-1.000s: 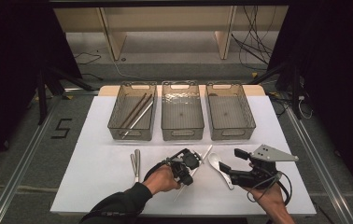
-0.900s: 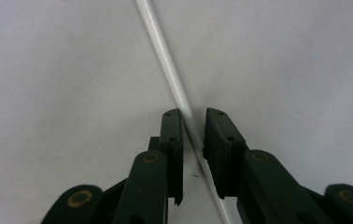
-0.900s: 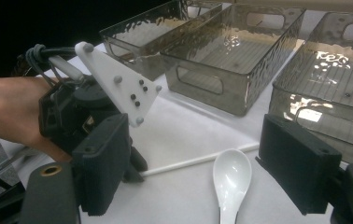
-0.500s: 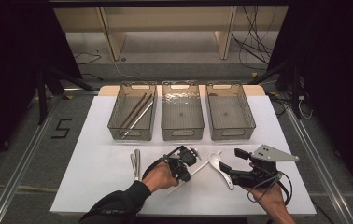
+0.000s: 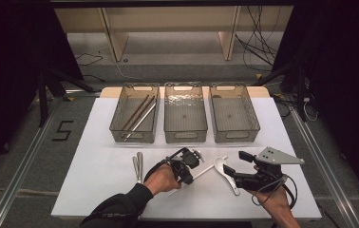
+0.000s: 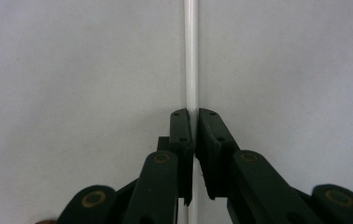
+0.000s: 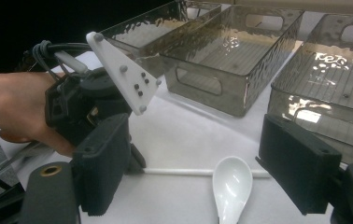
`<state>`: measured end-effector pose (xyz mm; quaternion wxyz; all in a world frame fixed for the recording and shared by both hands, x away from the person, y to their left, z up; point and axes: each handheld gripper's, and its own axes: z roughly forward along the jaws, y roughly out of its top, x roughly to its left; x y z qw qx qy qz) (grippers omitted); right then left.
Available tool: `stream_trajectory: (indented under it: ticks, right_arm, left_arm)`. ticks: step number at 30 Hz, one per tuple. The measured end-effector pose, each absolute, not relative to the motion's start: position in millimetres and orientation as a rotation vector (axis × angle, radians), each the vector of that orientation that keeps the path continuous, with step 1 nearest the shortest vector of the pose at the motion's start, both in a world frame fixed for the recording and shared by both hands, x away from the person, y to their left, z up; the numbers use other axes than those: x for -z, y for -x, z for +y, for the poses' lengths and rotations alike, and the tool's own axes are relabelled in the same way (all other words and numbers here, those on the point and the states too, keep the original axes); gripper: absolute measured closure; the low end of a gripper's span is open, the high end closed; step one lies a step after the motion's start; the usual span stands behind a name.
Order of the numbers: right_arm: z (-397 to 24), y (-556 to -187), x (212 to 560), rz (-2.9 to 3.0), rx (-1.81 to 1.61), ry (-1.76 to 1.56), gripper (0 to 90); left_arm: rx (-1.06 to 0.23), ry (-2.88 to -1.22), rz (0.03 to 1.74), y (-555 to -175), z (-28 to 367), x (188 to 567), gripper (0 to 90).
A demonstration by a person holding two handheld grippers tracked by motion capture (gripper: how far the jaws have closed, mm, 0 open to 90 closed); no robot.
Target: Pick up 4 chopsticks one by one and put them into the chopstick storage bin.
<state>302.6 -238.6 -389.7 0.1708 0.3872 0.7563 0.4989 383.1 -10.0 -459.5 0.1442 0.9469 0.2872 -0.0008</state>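
A thin white stick (image 6: pixel 191 56) lies on the white table and my left gripper (image 6: pixel 194 114) is shut on it; the jaws have just been closing with the stick between them. From above, the left gripper (image 5: pixel 190 175) points down at the stick (image 5: pixel 210 167) near the table's front middle. A white spoon (image 5: pixel 220 165) lies just right of it, its bowl against the stick's far end. My right gripper (image 5: pixel 233 164) stands open beside the spoon. In the right gripper view the spoon (image 7: pixel 232 184) and the stick (image 7: pixel 179 171) lie between the wide-apart jaws of the right gripper (image 7: pixel 200 163), and the left gripper (image 7: pixel 90 107) is at the left.
Three clear grey bins stand in a row at the back: the left bin (image 5: pixel 120 124) holds several chopsticks, the middle bin (image 5: pixel 184 135) and right bin (image 5: pixel 234 137) hold nothing visible. A pair of metal chopsticks (image 5: pixel 138 166) lies left of the left hand on the table (image 5: pixel 97 156).
The left gripper's jaws have closed onto the white stick, and the stick now lies at a flatter angle. The right gripper has stayed where it was.
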Motion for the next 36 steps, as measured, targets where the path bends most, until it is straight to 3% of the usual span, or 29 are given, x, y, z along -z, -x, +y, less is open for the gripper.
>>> stream_trajectory:
  ticks: [18,36]
  right_arm:
    - [-239.4,-302.6,389.5,2.147,-1.418,-1.106,25.8]
    - [-239.0,-302.7,389.7,2.149,-1.417,-1.108,25.7]
  left_arm:
    - [-0.027,-2.731,0.777,-386.3,-0.8,457.9,85.2]
    - [-0.047,-2.662,0.781,-395.8,24.4,425.5,85.2]
